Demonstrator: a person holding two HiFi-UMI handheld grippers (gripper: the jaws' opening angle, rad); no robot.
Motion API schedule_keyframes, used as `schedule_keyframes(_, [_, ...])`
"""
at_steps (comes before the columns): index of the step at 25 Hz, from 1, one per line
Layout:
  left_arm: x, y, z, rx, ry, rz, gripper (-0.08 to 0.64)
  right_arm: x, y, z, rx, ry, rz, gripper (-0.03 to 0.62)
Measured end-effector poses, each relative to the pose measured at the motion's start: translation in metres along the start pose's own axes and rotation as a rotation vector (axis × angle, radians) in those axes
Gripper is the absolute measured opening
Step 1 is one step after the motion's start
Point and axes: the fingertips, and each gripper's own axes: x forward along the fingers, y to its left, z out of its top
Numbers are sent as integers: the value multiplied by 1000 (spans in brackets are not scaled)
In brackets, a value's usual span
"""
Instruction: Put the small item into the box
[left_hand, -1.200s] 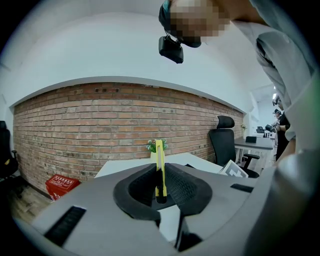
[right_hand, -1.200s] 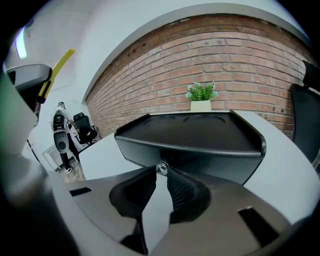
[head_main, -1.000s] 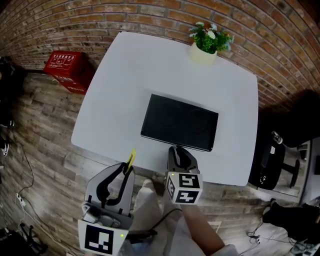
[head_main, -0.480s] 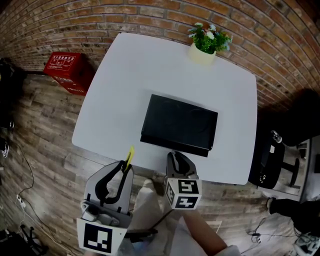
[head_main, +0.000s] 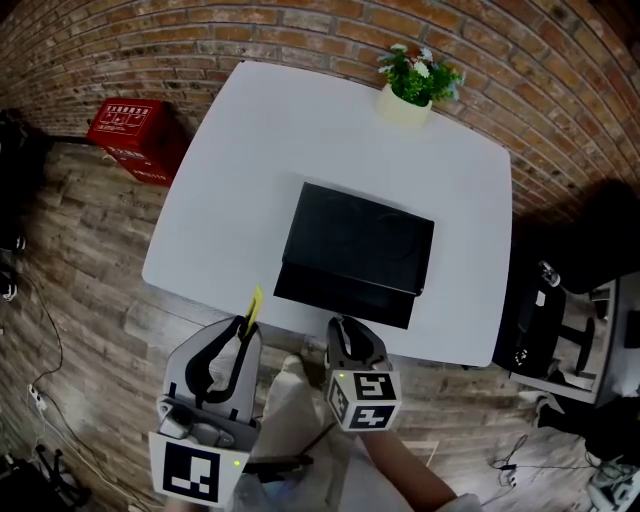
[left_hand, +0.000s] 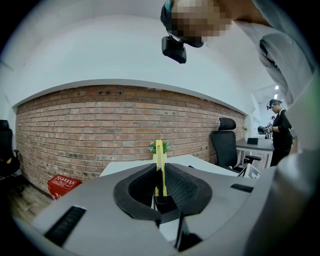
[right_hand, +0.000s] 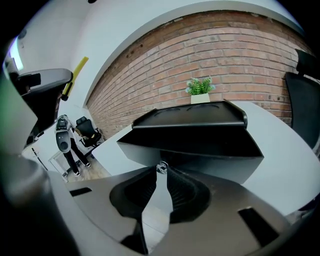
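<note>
The white table (head_main: 250, 150) stood against a brick wall, and the black box (head_main: 360, 235) lay flat near its middle, a little toward the near edge. The box's lower part stuck out from under the top like a drawer, toward that near edge. The right gripper (head_main: 343, 322) was at the front of that lower part, just off the table's near edge. Its jaws were pressed together on a small silvery knob (right_hand: 161, 167) on the dark front face.

The left gripper (head_main: 243, 322) hung beside it, also off the near edge and apart from the box. Its jaws were clamped on the small item, a thin yellow strip (head_main: 256, 303). The strip stood upright between them, and its top poked out past the tips. It was in the air, not in the box.

A potted plant (head_main: 412, 85) sat at the table's far edge. A red crate (head_main: 135, 135) rested on the wooden floor by the left edge, against the wall.
</note>
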Motion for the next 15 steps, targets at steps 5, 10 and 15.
schedule_keyframes(5, [-3, -1, 1, -4, -6, 8, 60, -7, 6, -8, -10, 20, 17, 86])
schedule_keyframes(10, [-5, -2, 0, -5, -8, 11, 60, -13, 11, -15, -10, 36, 33, 86])
schedule_keyframes(15, [-7, -5, 2, -7, -13, 13, 60, -20, 18, -24, -24, 57, 51, 85])
